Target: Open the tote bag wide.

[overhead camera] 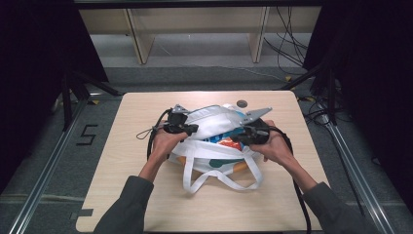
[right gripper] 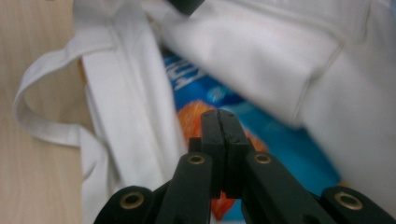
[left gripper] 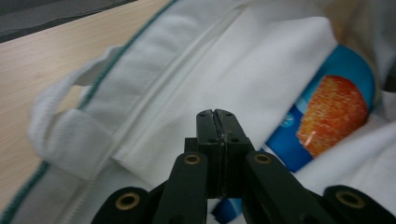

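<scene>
A white cloth tote bag (overhead camera: 210, 121) lies in the middle of the wooden table (overhead camera: 141, 195), its two strap handles (overhead camera: 221, 181) trailing toward the near edge. Inside its mouth shows a blue snack packet (overhead camera: 225, 142) with an orange picture. My left gripper (overhead camera: 193, 129) sits at the bag's left rim, jaws pressed together with nothing between them. In the left gripper view its tips (left gripper: 217, 114) hover over the white fabric (left gripper: 187, 70) beside the packet (left gripper: 327, 112). My right gripper (overhead camera: 236, 138) is at the bag's right side, also shut, its tips (right gripper: 218, 114) over the packet (right gripper: 285, 144).
A small grey round disc (overhead camera: 242, 103) lies on the table behind the bag. A handle loop (right gripper: 37, 121) rests on bare wood. Beyond the table stand wooden shelf legs (overhead camera: 139, 41) and floor cables (overhead camera: 287, 44). Black curtains flank both sides.
</scene>
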The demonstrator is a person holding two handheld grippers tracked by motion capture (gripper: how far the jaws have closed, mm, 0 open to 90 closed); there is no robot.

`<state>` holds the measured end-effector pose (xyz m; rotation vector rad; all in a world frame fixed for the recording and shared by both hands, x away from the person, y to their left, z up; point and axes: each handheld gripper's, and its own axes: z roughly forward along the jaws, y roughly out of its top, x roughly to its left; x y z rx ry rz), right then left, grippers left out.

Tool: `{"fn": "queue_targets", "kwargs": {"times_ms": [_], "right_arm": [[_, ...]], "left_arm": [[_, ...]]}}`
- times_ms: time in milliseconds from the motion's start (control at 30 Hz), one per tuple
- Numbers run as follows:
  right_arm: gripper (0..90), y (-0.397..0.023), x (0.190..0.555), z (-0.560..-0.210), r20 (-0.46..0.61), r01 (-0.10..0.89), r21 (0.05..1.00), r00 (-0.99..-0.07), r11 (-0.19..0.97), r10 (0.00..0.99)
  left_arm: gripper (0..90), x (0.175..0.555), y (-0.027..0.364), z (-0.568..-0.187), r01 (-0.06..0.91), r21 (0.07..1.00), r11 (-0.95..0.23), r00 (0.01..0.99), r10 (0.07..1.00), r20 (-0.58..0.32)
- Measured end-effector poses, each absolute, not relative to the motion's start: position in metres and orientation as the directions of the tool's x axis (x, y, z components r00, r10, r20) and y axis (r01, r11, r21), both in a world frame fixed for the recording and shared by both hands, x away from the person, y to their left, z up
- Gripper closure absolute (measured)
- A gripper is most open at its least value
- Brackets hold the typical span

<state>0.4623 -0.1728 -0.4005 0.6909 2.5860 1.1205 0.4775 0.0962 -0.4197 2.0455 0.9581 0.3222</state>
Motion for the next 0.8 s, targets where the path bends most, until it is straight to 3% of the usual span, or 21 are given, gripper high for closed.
{"fn": "queue_targets", "kwargs": {"times_ms": [133, 300, 400, 567, 700, 767, 800], "right_arm": [[90.0, -0.15, 0.491, -0.406, -0.076, 0.355, 0.676, -0.838, 0.646, 0.54], [90.0, -0.14, 0.529, -0.42, -0.126, 0.422, 0.67, -0.746, 0.611, 0.653], [90.0, -0.14, 0.553, -0.425, -0.111, 0.472, 0.678, -0.692, 0.563, 0.714], [90.0, -0.153, 0.587, -0.455, -0.065, 0.619, 0.593, -0.601, 0.516, 0.796], [90.0, -0.152, 0.583, -0.444, -0.094, 0.591, 0.596, -0.621, 0.544, 0.778], [90.0, -0.16, 0.579, -0.432, -0.073, 0.559, 0.643, -0.636, 0.524, 0.768], [90.0, -0.164, 0.577, -0.428, -0.083, 0.525, 0.679, -0.64, 0.513, 0.764]], "left_arm": [[89.0, 0.465, 0.091, -0.434, 0.519, 0.747, -0.415, 0.713, 0.693, -0.11], [89.3, 0.441, 0.095, -0.458, 0.515, 0.715, -0.473, 0.748, 0.655, -0.106], [89.4, 0.423, 0.089, -0.47, 0.494, 0.692, -0.526, 0.771, 0.632, -0.071], [89.5, 0.406, 0.08, -0.477, 0.469, 0.687, -0.555, 0.78, 0.625, -0.028], [89.3, 0.412, 0.083, -0.46, 0.448, 0.692, -0.566, 0.788, 0.616, -0.006], [89.2, 0.416, 0.082, -0.449, 0.455, 0.749, -0.482, 0.758, 0.651, -0.042], [89.1, 0.421, 0.085, -0.441, 0.439, 0.736, -0.515, 0.773, 0.635, -0.017]]}}
